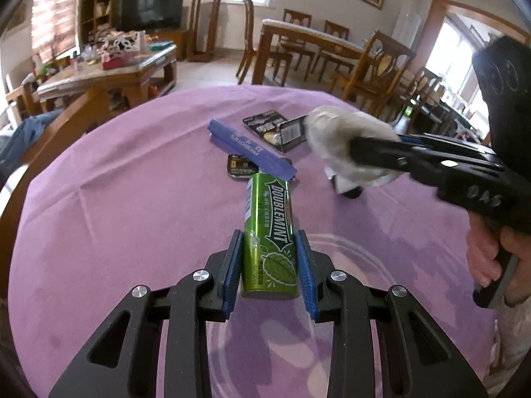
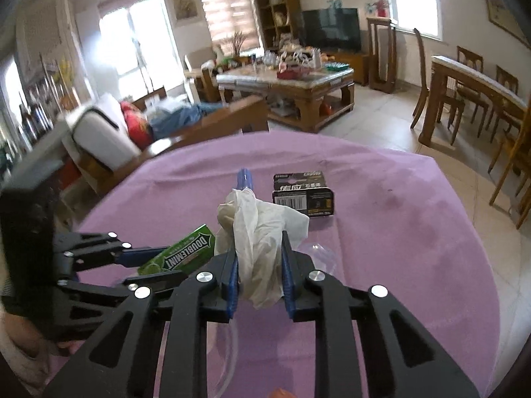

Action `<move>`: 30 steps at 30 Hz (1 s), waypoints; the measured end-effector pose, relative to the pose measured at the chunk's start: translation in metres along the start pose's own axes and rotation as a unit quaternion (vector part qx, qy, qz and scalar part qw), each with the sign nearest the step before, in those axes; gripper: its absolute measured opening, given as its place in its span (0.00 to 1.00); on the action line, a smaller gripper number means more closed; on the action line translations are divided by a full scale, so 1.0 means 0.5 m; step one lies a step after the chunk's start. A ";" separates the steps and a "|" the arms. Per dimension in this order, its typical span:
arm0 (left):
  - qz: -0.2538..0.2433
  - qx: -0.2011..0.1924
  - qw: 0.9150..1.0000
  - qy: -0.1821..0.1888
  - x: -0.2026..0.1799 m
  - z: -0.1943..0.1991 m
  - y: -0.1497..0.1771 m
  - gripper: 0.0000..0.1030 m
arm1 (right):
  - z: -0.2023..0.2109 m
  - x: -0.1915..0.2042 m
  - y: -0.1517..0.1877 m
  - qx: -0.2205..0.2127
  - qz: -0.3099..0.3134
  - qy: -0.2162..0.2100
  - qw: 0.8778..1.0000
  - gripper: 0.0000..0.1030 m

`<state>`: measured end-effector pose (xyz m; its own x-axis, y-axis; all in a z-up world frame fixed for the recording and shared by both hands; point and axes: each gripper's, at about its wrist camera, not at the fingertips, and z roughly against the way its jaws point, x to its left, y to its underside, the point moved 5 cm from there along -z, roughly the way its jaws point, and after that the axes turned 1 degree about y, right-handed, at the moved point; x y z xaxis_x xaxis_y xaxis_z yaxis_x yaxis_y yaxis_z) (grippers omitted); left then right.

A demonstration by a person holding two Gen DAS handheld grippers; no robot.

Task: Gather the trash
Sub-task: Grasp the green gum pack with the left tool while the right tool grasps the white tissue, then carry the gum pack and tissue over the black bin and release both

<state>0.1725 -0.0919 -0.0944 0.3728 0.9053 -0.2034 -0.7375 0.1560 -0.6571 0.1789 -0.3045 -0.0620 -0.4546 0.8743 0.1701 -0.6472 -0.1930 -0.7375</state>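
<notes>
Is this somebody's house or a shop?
Most likely a house, a living and dining room: a television, a wooden dining table with chairs, and a cluttered coffee table beyond the purple-covered table.

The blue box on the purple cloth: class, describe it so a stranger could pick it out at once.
Start from the table's purple cloth. Just beyond the green Doublemint pack held in the left gripper, the blue box lies flat on a diagonal. It is long, slim and blue with white lettering, whereas the black packets beside it are shorter.
</notes>
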 end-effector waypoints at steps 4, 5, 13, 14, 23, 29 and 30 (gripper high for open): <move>-0.007 -0.021 1.000 0.010 -0.027 0.035 0.004 0.30 | 0.064 -0.014 0.010 -0.035 -0.037 -0.008 0.999 0.21; -0.009 -0.027 1.000 0.013 -0.039 0.043 0.005 0.30 | 0.083 -0.019 0.017 -0.045 -0.046 -0.009 0.998 0.21; -0.044 -0.064 0.996 0.049 -0.158 0.094 -0.001 0.30 | 0.210 -0.066 0.073 -0.102 -0.098 0.007 0.990 0.21; -0.052 -0.068 0.995 0.059 -0.186 0.098 -0.003 0.30 | 0.221 -0.075 0.081 -0.106 -0.102 0.010 0.989 0.21; -0.125 -0.079 0.983 0.113 -0.409 0.097 -0.007 0.30 | 0.350 -0.160 0.162 -0.151 -0.147 0.065 0.975 0.21; -0.176 -0.083 0.969 0.152 -0.568 0.084 -0.006 0.31 | 0.444 -0.236 0.223 -0.181 -0.180 0.122 0.959 0.21; -0.185 -0.083 0.966 0.160 -0.598 0.081 -0.005 0.31 | 0.460 -0.252 0.236 -0.186 -0.189 0.131 0.955 0.21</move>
<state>0.0401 -0.3472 -0.0025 0.7679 0.6275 -0.1291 -0.4305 0.3561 -0.8293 0.0191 -0.5397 -0.0199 -0.0300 0.9410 0.3370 -0.4498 0.2883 -0.8453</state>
